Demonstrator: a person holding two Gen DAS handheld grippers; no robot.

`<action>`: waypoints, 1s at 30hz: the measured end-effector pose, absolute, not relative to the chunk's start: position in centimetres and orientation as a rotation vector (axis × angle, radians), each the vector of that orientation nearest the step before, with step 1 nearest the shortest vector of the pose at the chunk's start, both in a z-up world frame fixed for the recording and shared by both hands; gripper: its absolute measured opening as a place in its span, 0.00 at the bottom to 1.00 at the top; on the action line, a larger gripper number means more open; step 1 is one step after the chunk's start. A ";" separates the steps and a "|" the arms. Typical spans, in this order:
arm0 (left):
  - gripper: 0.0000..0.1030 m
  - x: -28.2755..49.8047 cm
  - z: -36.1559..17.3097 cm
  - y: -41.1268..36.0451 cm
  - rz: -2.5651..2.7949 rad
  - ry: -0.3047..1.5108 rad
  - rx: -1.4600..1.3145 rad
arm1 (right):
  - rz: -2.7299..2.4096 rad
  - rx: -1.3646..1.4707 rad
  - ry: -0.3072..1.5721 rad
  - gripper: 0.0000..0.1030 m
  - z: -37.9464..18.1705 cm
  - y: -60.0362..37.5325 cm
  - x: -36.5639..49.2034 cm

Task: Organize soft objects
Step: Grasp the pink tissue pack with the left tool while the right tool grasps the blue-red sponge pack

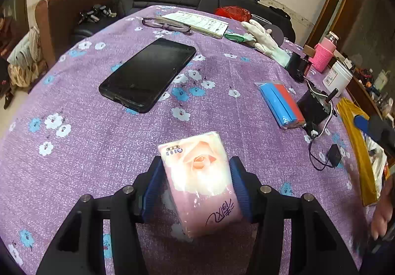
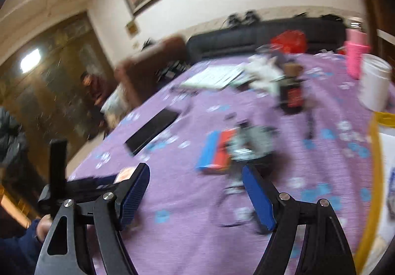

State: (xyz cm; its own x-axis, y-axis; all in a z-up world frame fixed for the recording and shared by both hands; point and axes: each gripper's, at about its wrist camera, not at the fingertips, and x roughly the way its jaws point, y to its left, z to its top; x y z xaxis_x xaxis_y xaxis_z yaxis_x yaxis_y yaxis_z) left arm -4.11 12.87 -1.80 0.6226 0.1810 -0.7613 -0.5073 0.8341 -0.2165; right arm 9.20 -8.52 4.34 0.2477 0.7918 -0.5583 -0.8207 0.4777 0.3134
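A pink tissue pack (image 1: 200,183) printed with a rose sits between the blue pads of my left gripper (image 1: 196,160), which is shut on it just above the purple flowered tablecloth (image 1: 74,107). A blue and red soft pack (image 1: 281,104) lies to the right, and a white rubber glove (image 1: 264,40) lies further back. The right wrist view is blurred. My right gripper (image 2: 195,168) stands open with nothing between its pads, and the blue and red pack (image 2: 214,151) lies just beyond its tips.
A black phone (image 1: 148,74) lies mid-table, with glasses (image 1: 165,24) and a notebook (image 1: 200,21) behind it. A black device with wires (image 1: 314,104), a white jar (image 1: 337,76) and a pink bottle (image 1: 323,55) crowd the right side. A yellow-rimmed bag (image 1: 355,146) hangs at the right edge.
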 end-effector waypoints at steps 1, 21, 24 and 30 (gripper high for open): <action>0.52 -4.1 -1.8 12.8 0.411 0.808 -0.435 | 1.083 -0.106 0.737 0.80 4.6 -6.8 8.3; 0.53 -4.3 -2.0 13.2 0.370 0.794 -0.473 | 0.576 -0.652 0.912 0.71 -1.5 10.3 13.6; 0.53 -4.3 -2.0 13.2 0.365 0.791 -0.481 | 0.631 -0.668 0.939 0.57 -1.4 10.2 13.2; 0.53 -4.4 -2.0 13.3 0.361 0.787 -0.487 | 0.807 -0.717 0.986 0.53 -0.7 6.9 9.6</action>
